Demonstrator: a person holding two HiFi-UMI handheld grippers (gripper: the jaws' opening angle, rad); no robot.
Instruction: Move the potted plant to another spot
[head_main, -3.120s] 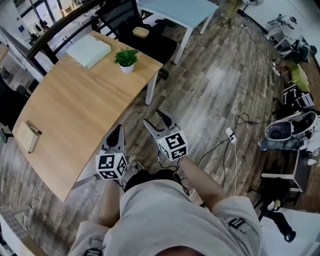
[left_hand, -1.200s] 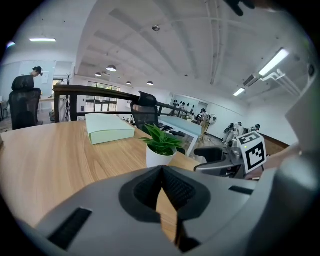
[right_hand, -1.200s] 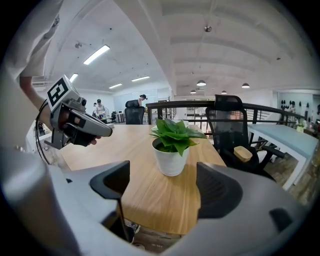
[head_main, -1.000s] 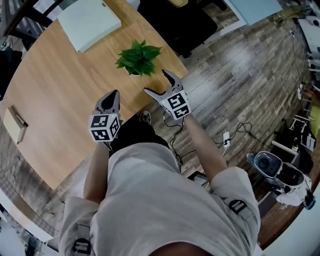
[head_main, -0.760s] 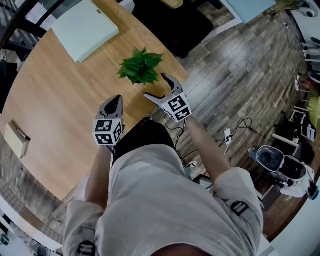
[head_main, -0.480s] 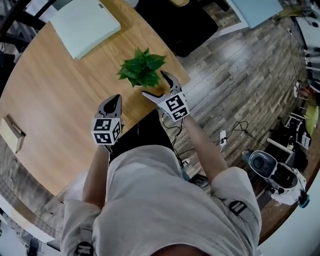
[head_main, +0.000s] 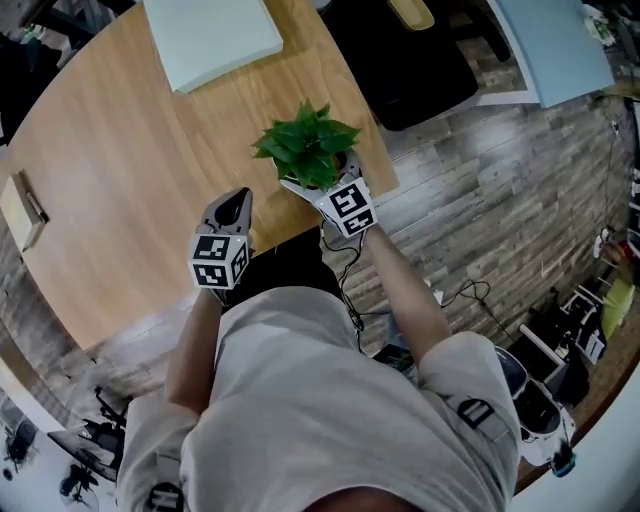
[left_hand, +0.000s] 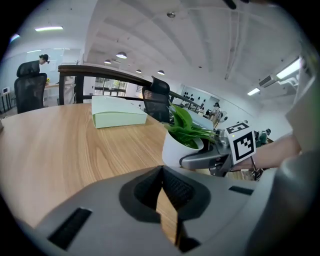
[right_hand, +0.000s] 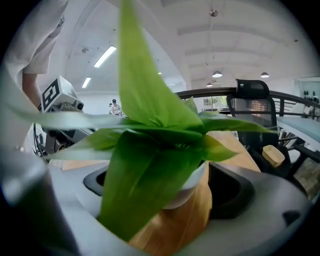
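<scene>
The potted plant (head_main: 305, 150), green leaves in a white pot, stands near the right edge of the wooden table (head_main: 130, 150). My right gripper (head_main: 318, 178) is open, and its jaws have just been opening. In the right gripper view the pot (right_hand: 194, 181) sits between the two jaws; bare wood shows beside the right one, and leaves hide the left side. My left gripper (head_main: 238, 200) hangs over the table's near edge, left of the plant, shut and empty. In the left gripper view its fingertips (left_hand: 162, 172) meet, and the pot (left_hand: 176, 149) stands beyond them with the right gripper (left_hand: 210, 160) at its side.
A pale green flat box (head_main: 210, 35) lies at the far side of the table. A small notebook (head_main: 20, 210) rests at its left edge. A black office chair (head_main: 410, 55) and a light blue table (head_main: 555, 40) stand beyond. Cables (head_main: 460, 295) lie on the wood floor.
The right gripper has moved forward and down until its jaws stand on either side of the pot. The left gripper has sunk a little by the table edge.
</scene>
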